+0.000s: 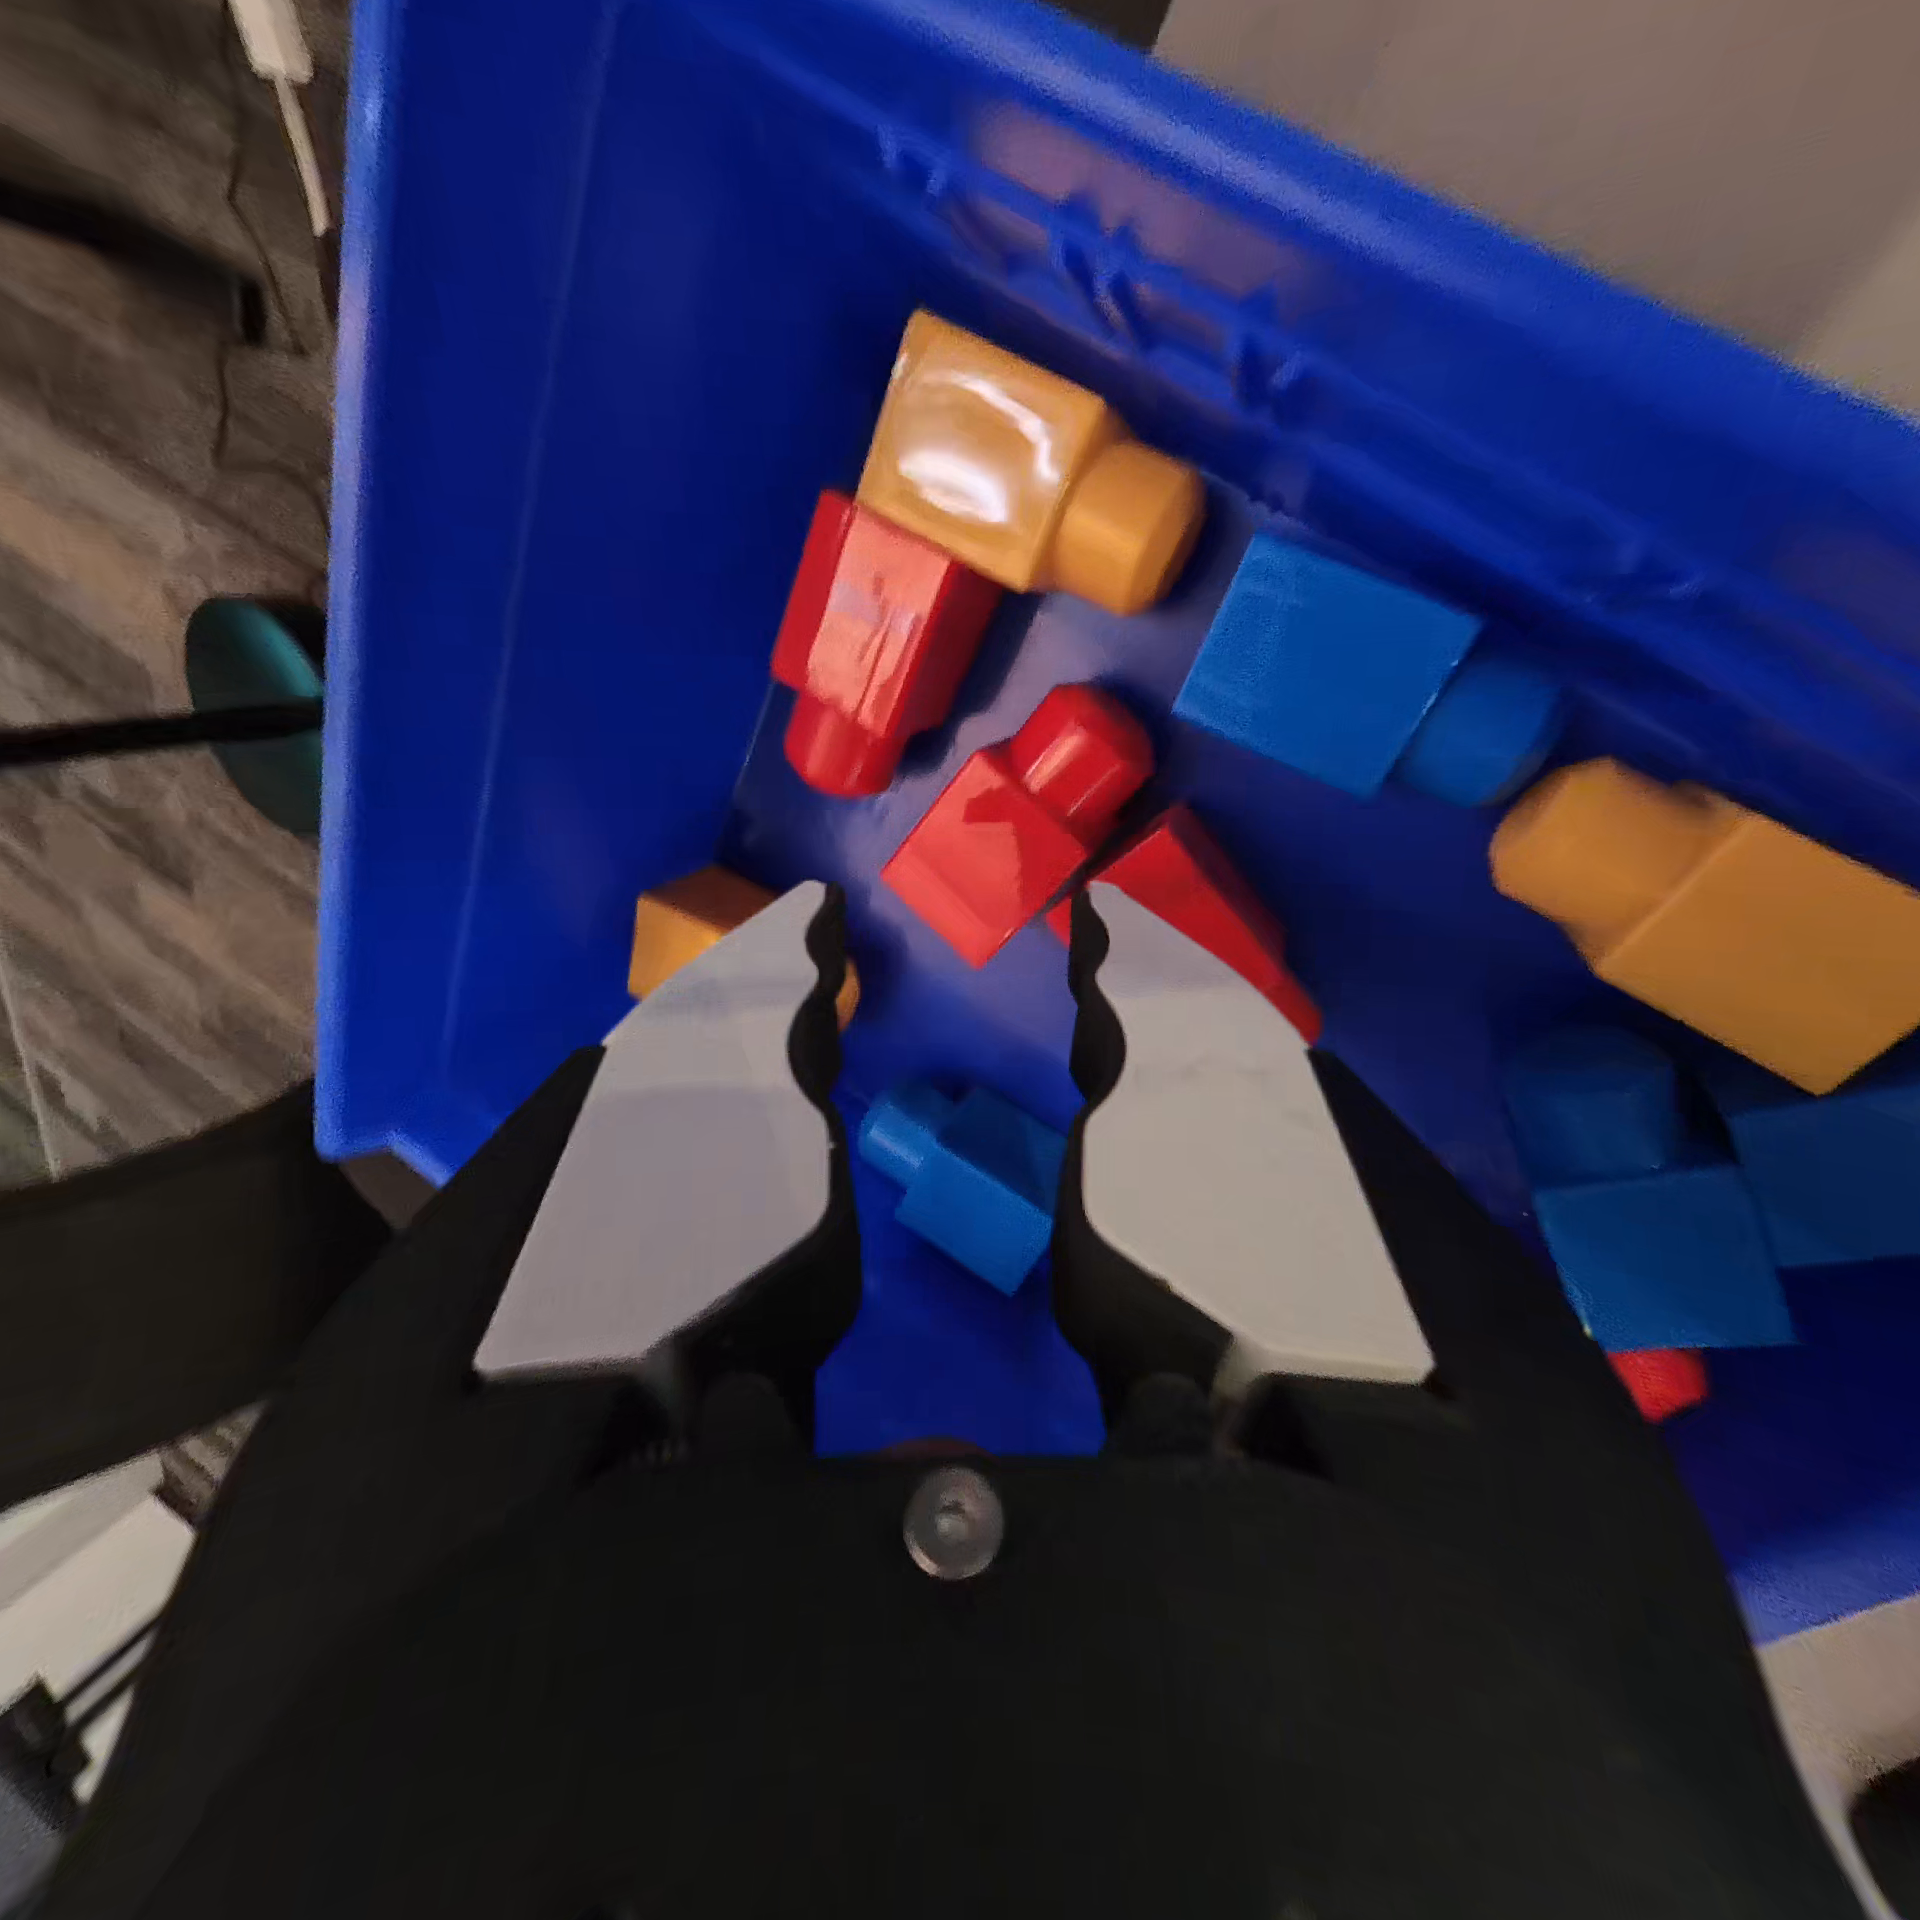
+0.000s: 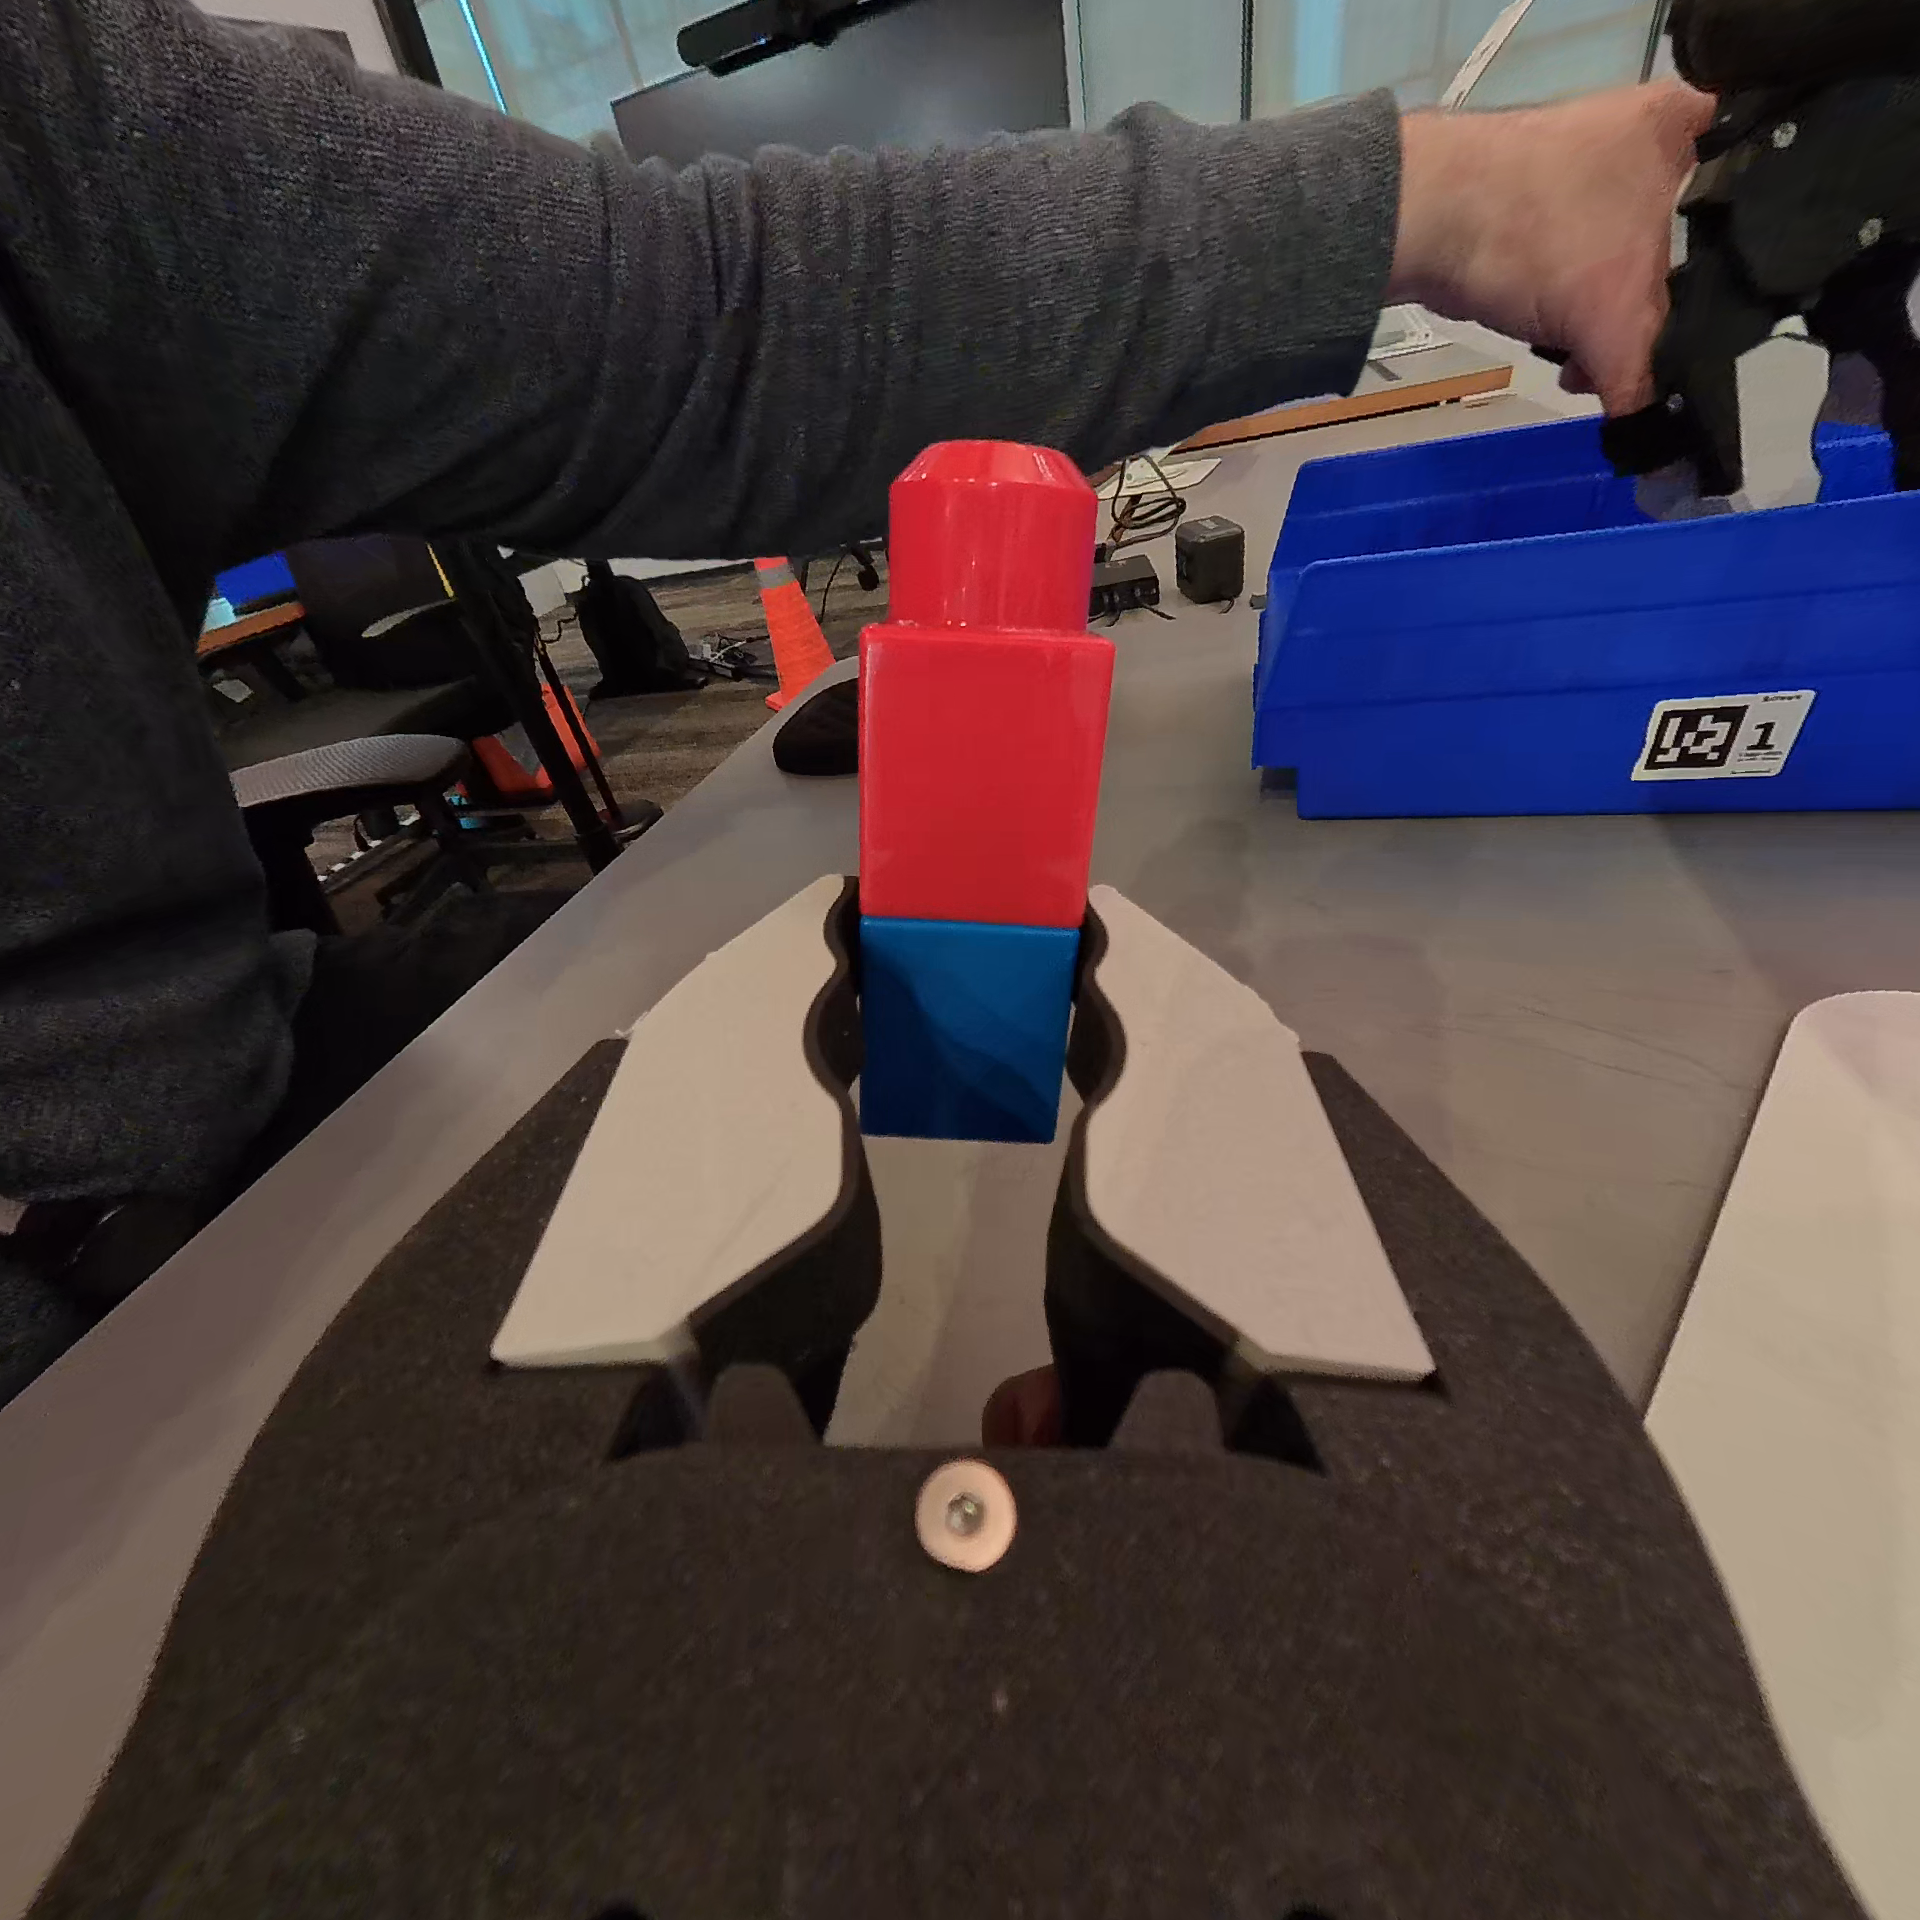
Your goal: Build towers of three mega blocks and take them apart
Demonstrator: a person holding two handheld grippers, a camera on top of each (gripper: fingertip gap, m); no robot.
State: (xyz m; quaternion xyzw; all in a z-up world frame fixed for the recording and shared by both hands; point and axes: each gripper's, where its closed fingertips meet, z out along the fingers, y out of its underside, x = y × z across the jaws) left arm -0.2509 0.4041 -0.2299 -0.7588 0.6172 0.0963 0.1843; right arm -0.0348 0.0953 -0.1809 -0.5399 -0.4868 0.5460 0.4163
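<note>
Tower: right tongs [image 2: 966, 914] are clamping the blue block [image 2: 964, 1029] under the red block [image 2: 985, 769]; two stacked.
Remaining: left tongs [image 1: 954, 914] are hovering parted and empty over bin [image 1: 582, 520], third block pending.

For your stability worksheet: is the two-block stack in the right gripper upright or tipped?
Upright. The red block sits squarely on the blue block, stud up, with the right gripper shut on the blue one.

- Two-block tower [image 2: 977, 831]: red block [image 2: 985, 769] seated on blue block [image 2: 961, 1029], upright.
- Loose red, orange and blue blocks [image 1: 1039, 644] lying tipped inside blue bin [image 1: 540, 520].
</note>
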